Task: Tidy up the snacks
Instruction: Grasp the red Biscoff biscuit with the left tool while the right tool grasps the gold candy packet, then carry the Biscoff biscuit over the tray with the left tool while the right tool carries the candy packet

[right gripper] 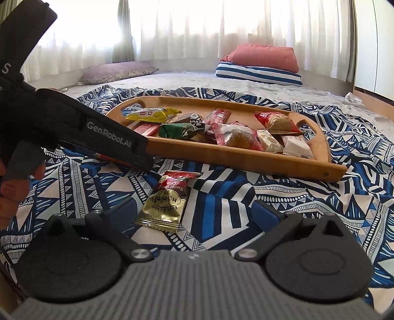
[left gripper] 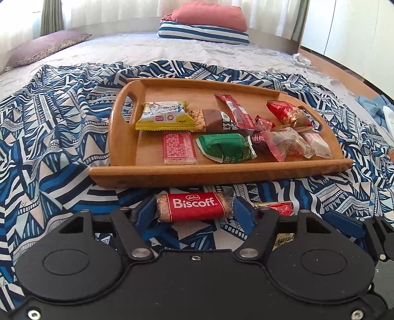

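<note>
Left tool half closed around a red Biscoff biscuit pack lying on the patterned blue cloth, just near of the wooden tray. Blue pads at either crinkled end of the wrapper; firm pressing cannot be told, pack resting on the cloth. Right tool spread wide, holding nothing, with a gold-and-red candy packet on the cloth between its fingers, touching neither. In the right wrist view, left tool's black body at the left, its front end just near of the tray's near-left edge. Tray on the bed, carrying a yellow packet, a chocolate bar, a green packet, a flat pink packet, several red wrappers and pale ones at the right. Pillows at the far end of the bed.
</note>
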`<action>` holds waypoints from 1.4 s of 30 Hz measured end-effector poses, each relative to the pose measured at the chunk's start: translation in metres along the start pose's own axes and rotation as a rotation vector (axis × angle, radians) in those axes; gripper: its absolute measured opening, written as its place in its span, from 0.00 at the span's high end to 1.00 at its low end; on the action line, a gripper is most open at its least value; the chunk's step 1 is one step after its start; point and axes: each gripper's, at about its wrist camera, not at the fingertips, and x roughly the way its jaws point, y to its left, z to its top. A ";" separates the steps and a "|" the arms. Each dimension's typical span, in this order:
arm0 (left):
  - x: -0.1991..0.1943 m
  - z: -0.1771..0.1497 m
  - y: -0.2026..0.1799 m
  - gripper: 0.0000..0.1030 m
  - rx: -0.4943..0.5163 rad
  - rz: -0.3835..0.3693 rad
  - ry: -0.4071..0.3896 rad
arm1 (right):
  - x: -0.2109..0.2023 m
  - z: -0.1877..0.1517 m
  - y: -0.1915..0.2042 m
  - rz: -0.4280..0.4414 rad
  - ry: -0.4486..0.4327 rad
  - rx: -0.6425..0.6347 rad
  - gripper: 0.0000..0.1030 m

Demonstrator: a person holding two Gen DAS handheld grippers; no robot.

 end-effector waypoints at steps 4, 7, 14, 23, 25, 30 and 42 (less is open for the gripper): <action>-0.013 0.000 0.007 0.35 -0.008 0.008 -0.029 | -0.008 0.005 0.001 -0.011 -0.019 0.042 0.00; -0.020 0.002 0.012 0.35 -0.004 0.019 -0.050 | -0.011 0.009 0.010 -0.015 -0.033 0.002 0.01; -0.027 0.002 0.020 0.35 -0.010 0.035 -0.061 | -0.005 0.014 0.024 -0.026 -0.005 -0.008 0.11; -0.030 -0.005 0.030 0.35 -0.032 0.039 -0.058 | 0.000 0.020 0.029 -0.047 0.040 0.014 0.44; -0.031 -0.006 0.030 0.35 -0.030 0.038 -0.062 | 0.001 0.021 0.027 -0.053 0.049 0.029 0.52; -0.035 -0.009 0.029 0.35 -0.021 0.032 -0.074 | -0.001 0.023 0.024 -0.069 0.050 0.072 0.60; -0.046 0.001 0.034 0.35 -0.029 0.037 -0.114 | -0.018 0.039 0.019 -0.095 -0.005 0.051 0.61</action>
